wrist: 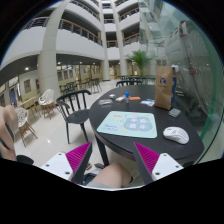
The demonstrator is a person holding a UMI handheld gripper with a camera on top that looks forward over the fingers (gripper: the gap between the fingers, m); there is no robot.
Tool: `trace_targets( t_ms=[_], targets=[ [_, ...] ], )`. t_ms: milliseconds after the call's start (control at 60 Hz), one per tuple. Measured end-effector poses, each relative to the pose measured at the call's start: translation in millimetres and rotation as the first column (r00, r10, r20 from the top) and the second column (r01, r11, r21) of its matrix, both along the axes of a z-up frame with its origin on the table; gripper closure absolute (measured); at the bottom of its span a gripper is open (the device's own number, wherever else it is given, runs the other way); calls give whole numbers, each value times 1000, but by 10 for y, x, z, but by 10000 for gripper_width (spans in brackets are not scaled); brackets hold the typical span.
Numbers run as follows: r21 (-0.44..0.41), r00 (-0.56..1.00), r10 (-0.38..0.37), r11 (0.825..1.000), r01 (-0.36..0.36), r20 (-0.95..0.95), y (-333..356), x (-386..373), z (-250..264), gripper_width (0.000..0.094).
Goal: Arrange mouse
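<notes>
Gripper view: your gripper (112,160) hangs released, holding nothing. The mouse (176,134) lies on the table (110,105), beside the mat (127,123), well beyond the fingers. It's probably light, rigid, slick; pinch its sides.

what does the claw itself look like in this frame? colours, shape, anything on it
The claw has two dark fingers, each with a magenta pad on its inner face; the pads read as tapered wedges. No cables or markings show. A blurred skin-toned shape, probably the person's hand, sits low between the fingers. No sleeve is visible.
</notes>
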State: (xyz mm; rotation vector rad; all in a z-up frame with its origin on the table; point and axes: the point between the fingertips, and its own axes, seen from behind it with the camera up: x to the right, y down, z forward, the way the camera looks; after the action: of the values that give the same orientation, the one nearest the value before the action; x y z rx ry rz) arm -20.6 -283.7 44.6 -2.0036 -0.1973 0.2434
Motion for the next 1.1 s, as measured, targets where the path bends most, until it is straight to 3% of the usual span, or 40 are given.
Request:
trace_targets(
  t_ms=[183, 317, 450, 533, 800, 1100],
  targets=[
    [11, 992, -124, 992, 124, 31, 205, 713, 35, 77],
    [18, 965, -252, 968, 251, 76, 438, 1519, -93, 74],
    [15, 939, -325, 945, 326, 111, 731, 2213, -255, 90],
    [10, 930, -332, 942, 335, 160, 839, 2505, -373, 88],
    [-46, 959, -248, 966, 256, 140, 1232, 2696, -538, 78],
    [-132, 966, -221, 962, 238, 132, 1876, 2889, -587, 103]
  ],
)
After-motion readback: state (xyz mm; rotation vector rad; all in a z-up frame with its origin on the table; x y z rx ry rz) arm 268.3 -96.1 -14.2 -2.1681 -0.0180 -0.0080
